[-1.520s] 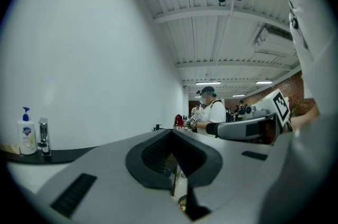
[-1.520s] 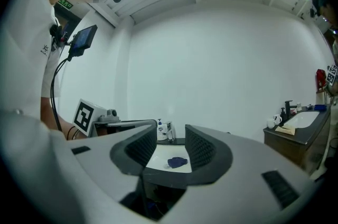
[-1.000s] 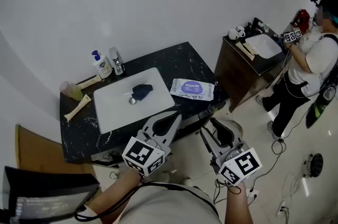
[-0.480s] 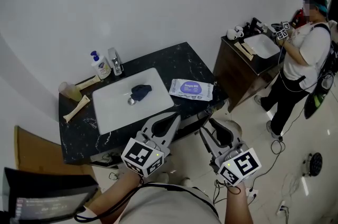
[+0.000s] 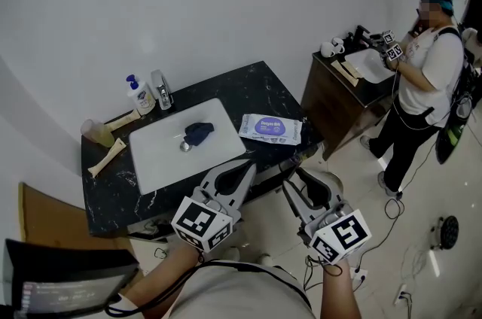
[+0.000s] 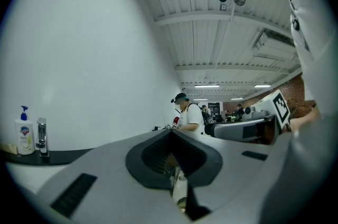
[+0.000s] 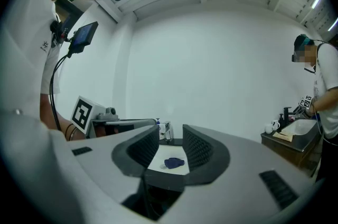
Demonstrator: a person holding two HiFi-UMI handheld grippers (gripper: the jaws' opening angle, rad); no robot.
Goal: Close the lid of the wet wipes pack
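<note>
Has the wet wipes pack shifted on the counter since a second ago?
No. The wet wipes pack keeps its spot just right of the white basin; only the view drifted.

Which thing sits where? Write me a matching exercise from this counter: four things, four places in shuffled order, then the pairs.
Things
1. wet wipes pack
2. dark blue cloth
3. soap bottle
4. plastic cup

Places
A. at the counter's left end
B. in the white basin
C. behind the basin, beside the faucet
D. on the counter, right of the basin

Pairs: 1-D, 2-B, 3-C, 4-A
</note>
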